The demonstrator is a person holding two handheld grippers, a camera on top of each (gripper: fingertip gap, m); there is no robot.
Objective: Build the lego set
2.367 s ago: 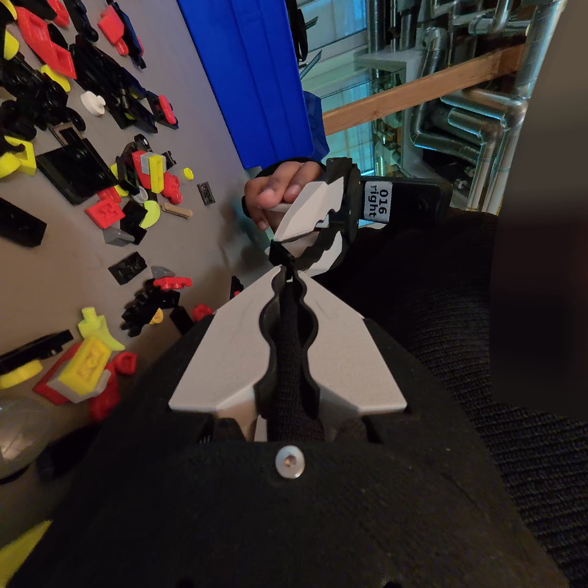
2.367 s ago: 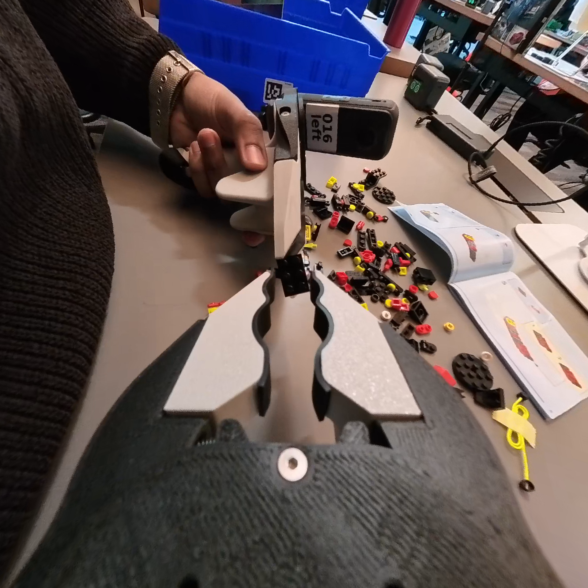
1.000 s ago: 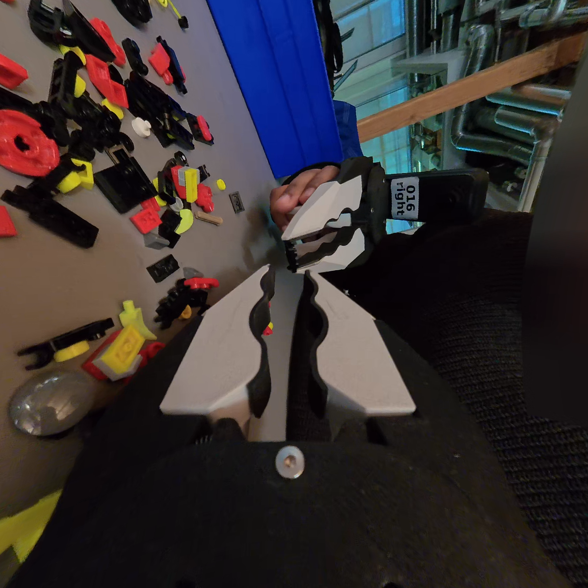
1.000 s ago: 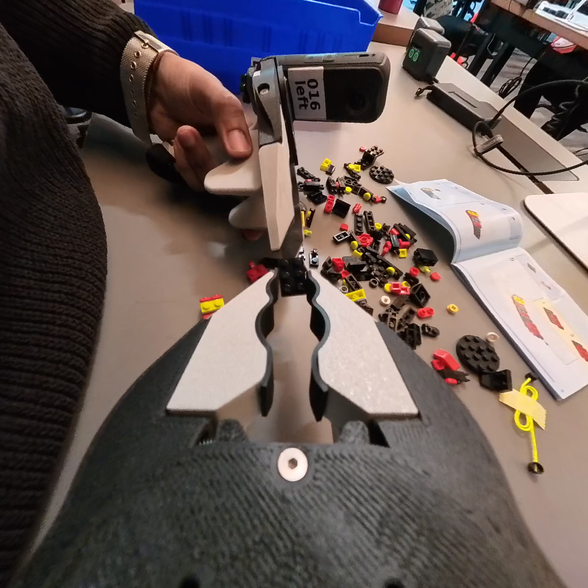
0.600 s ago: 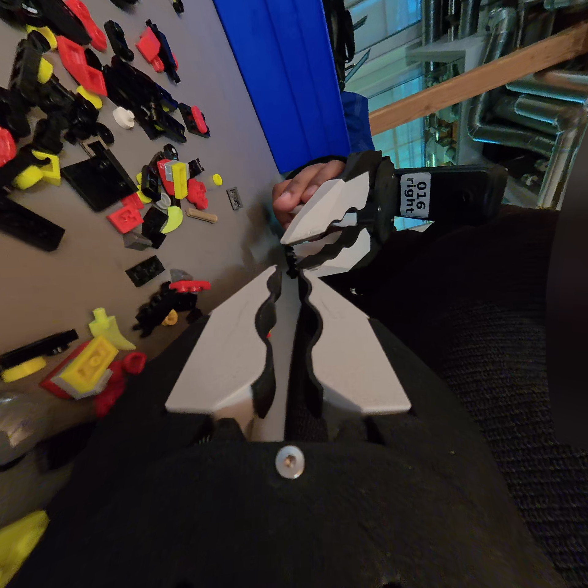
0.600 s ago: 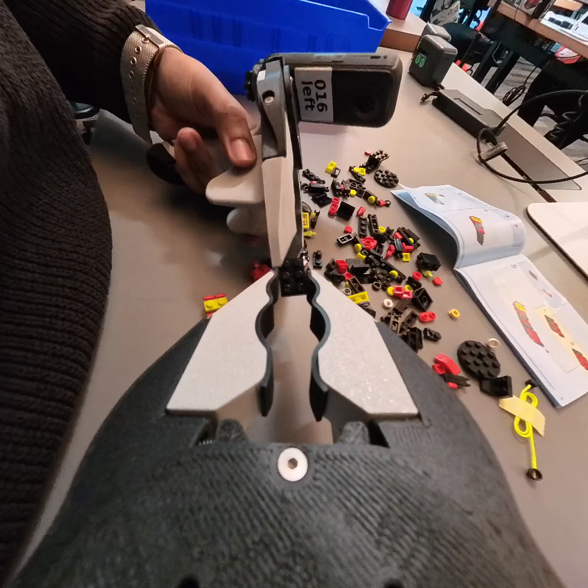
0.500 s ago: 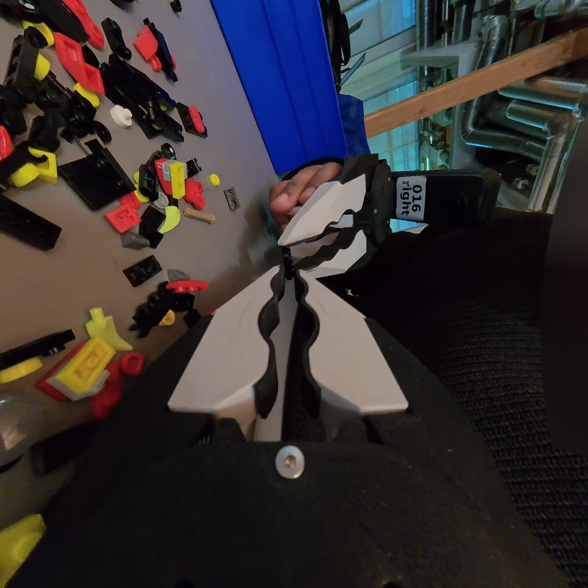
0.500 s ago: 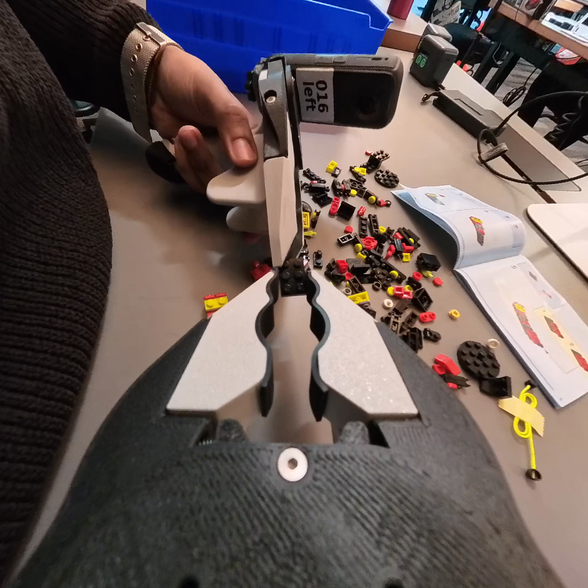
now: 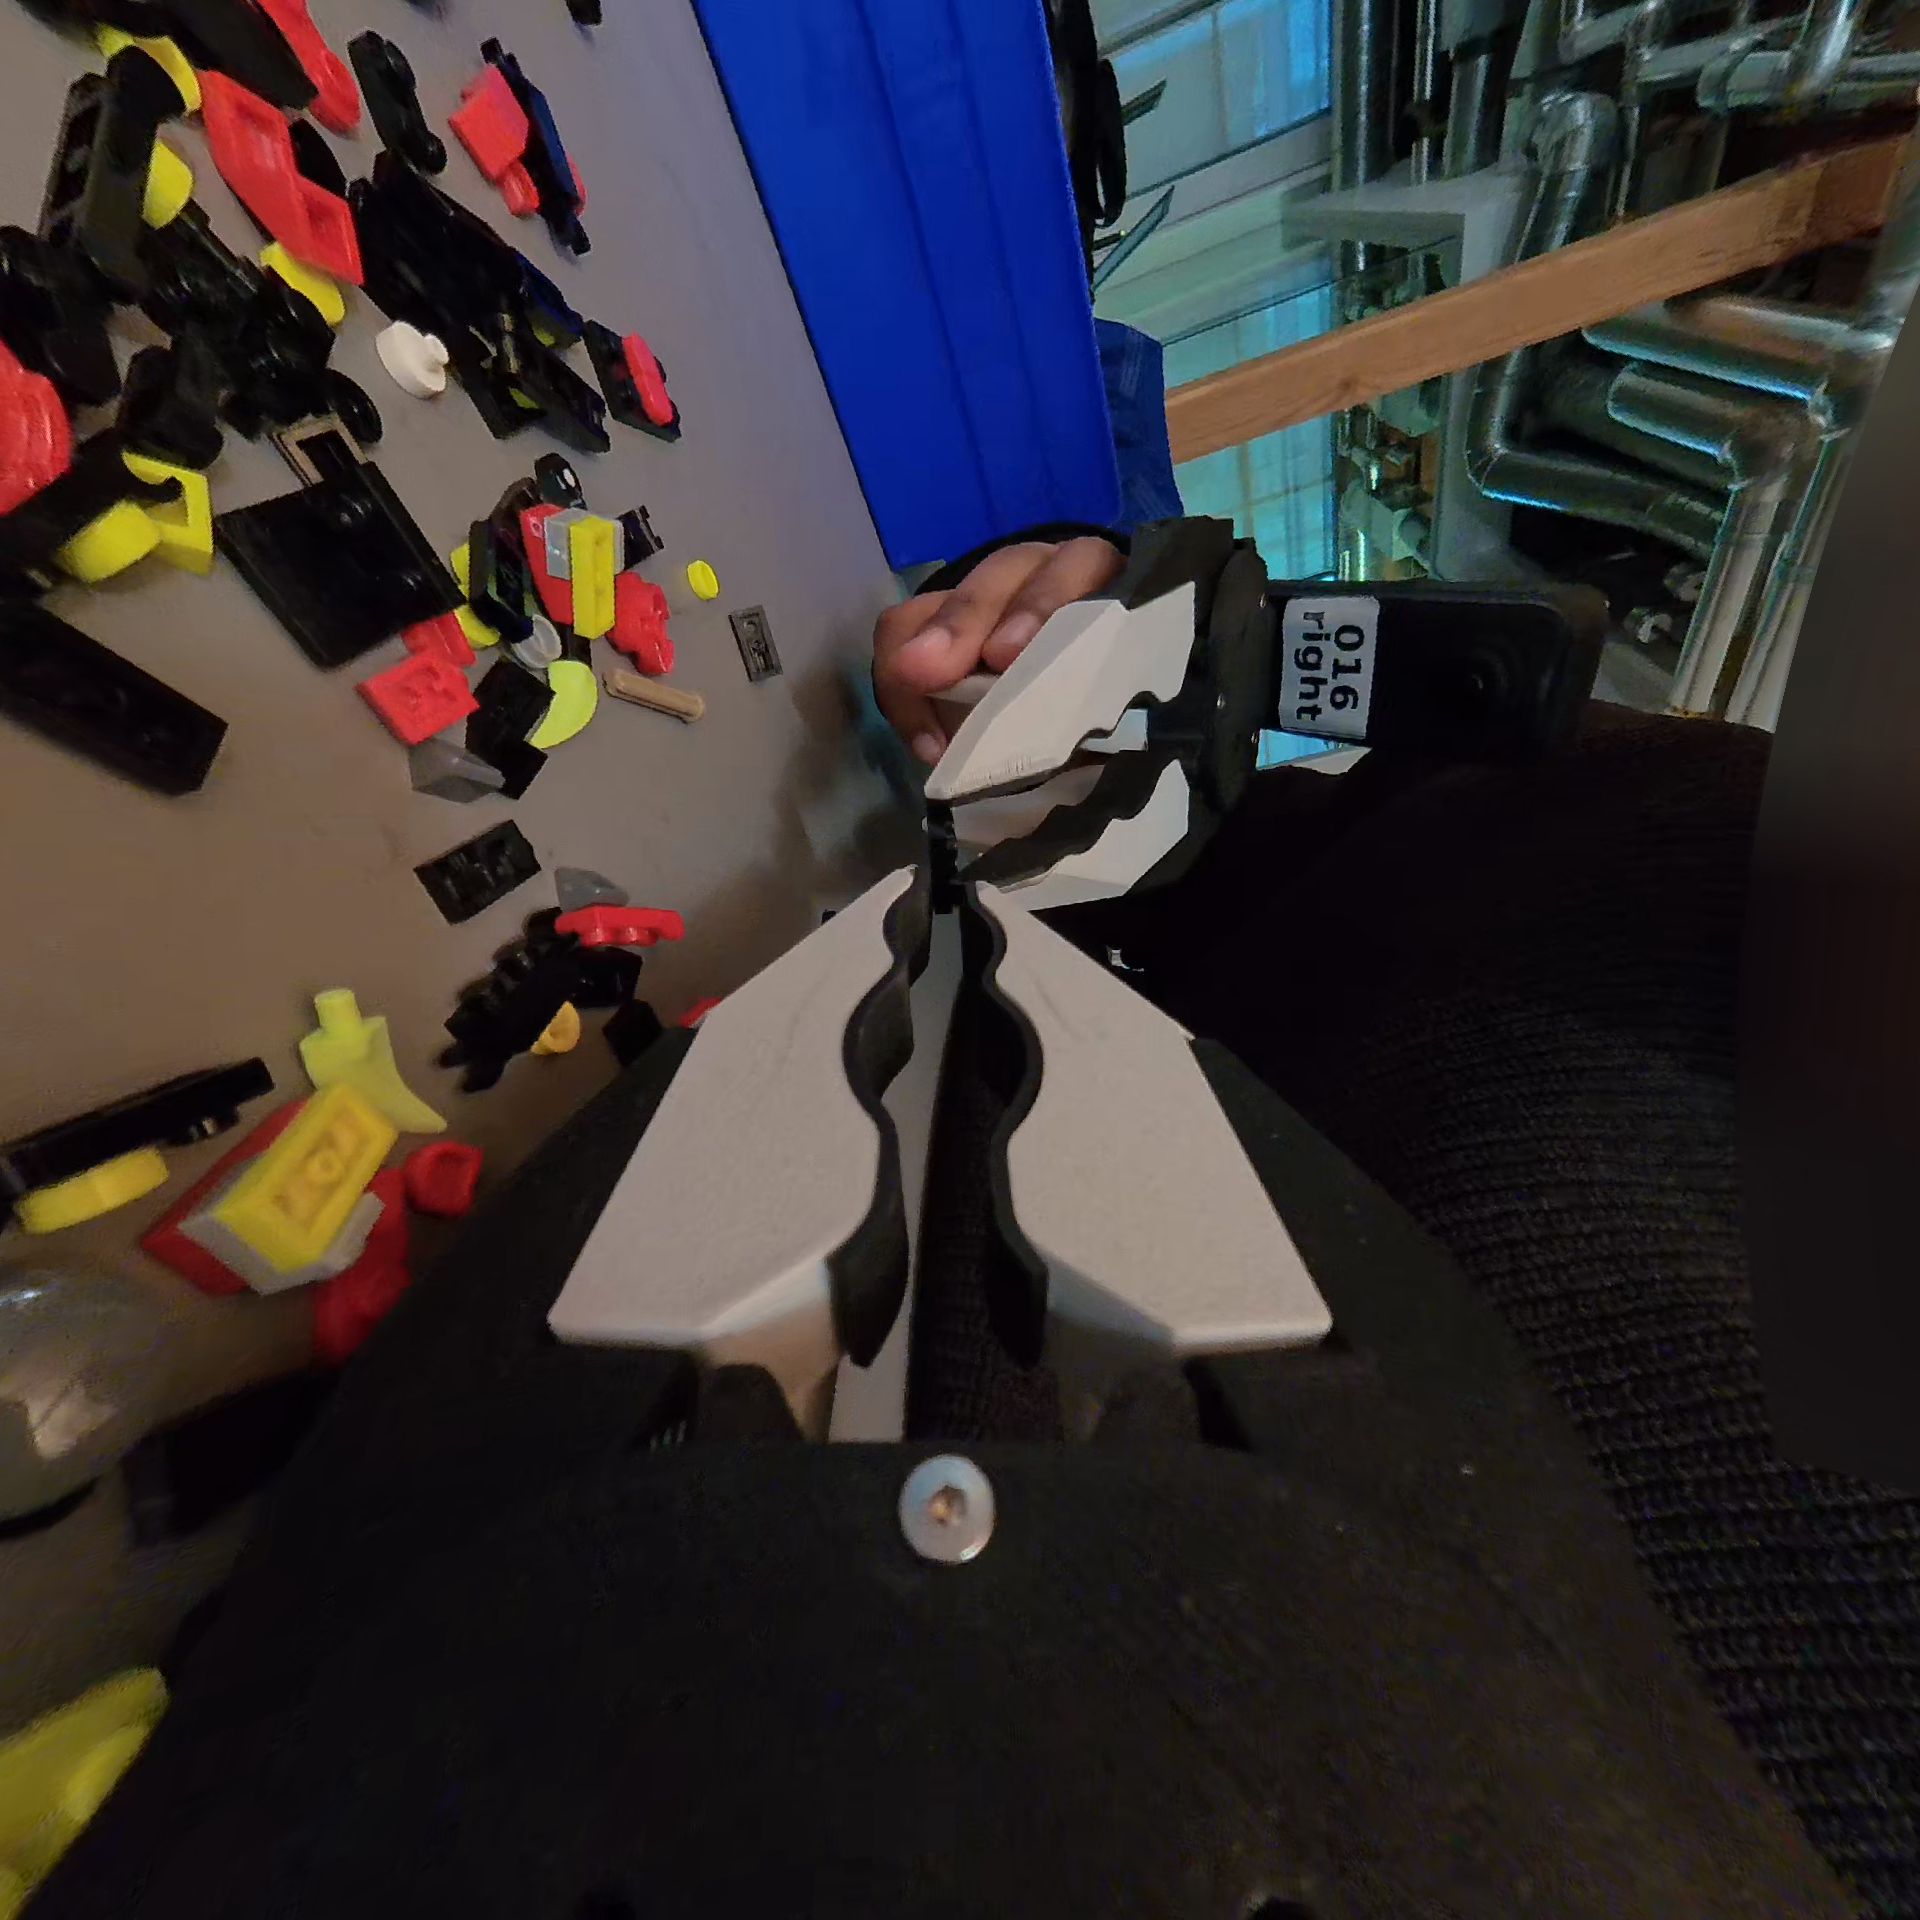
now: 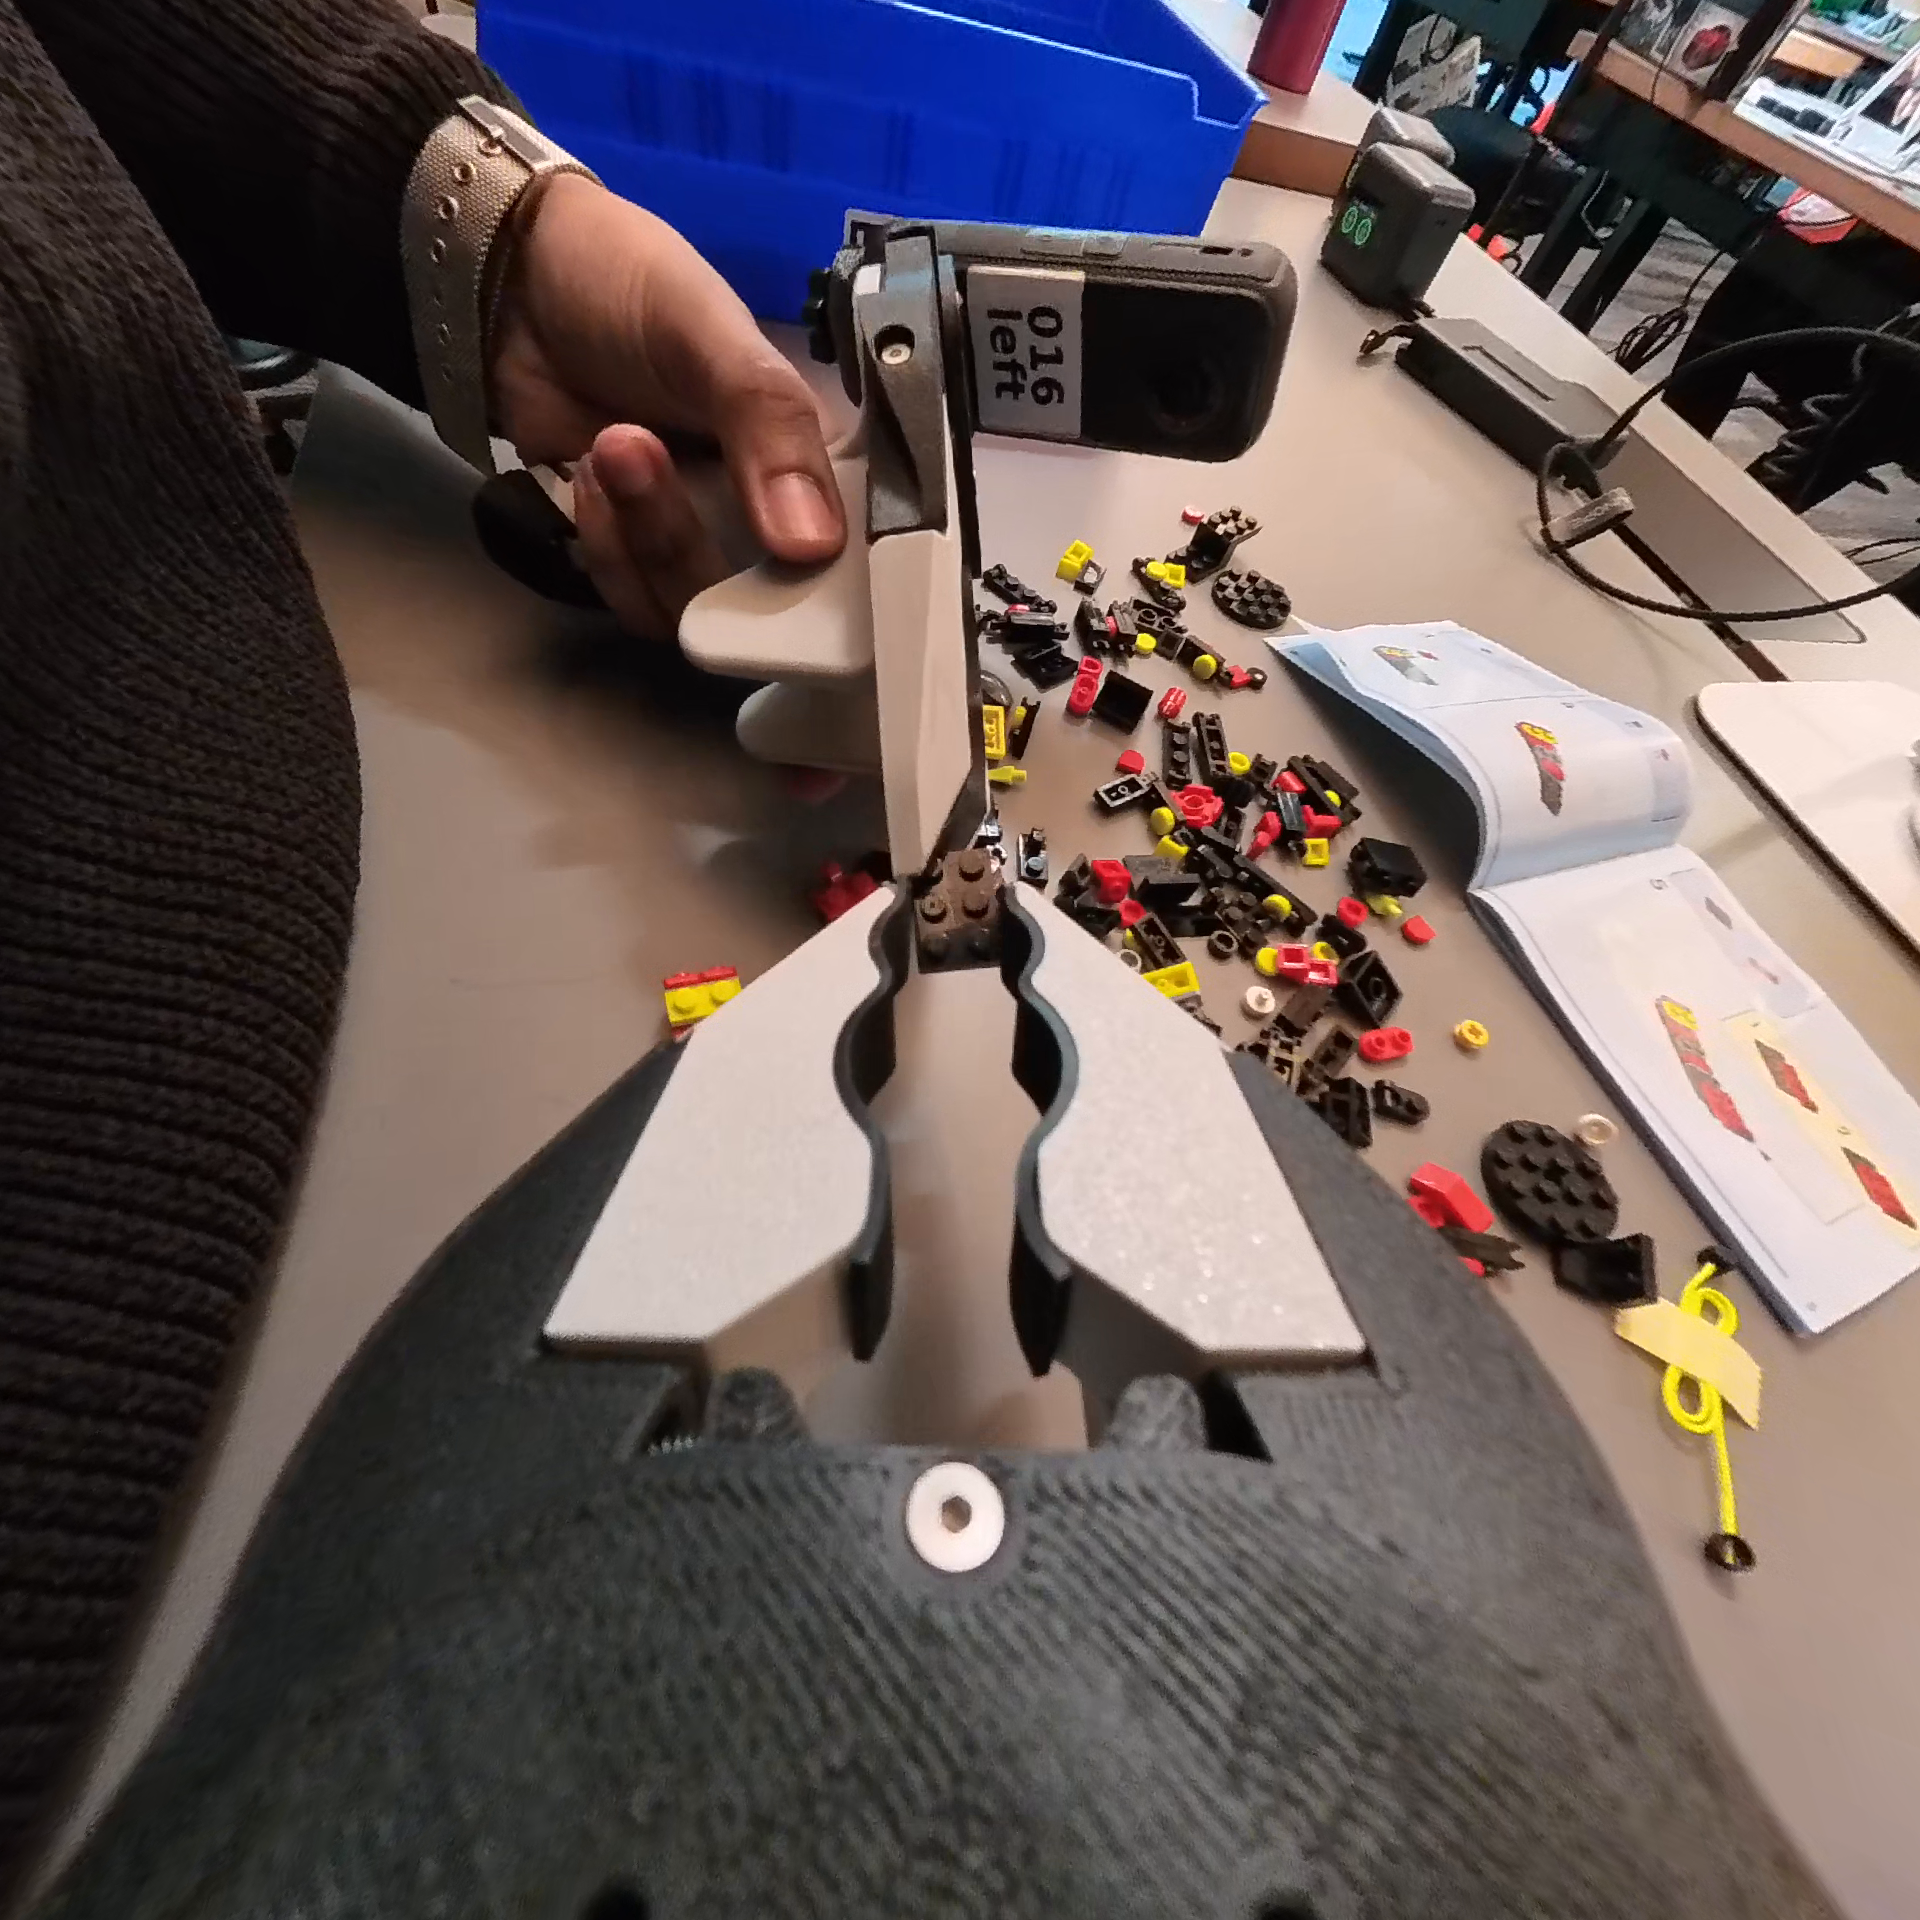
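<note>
A grey tabletop carries scattered red, yellow and black lego pieces, an open instruction booklet and a blue bin at the back. The right gripper holds a black studded plate above the tabletop, jaws clenched on its sides. The left gripper meets it tip to tip — jaws nearly together on the plate's edge.

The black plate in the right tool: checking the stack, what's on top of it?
Bare studs show on the black plate in the right tool. The left tool covers its far edge, hiding anything there.
</note>
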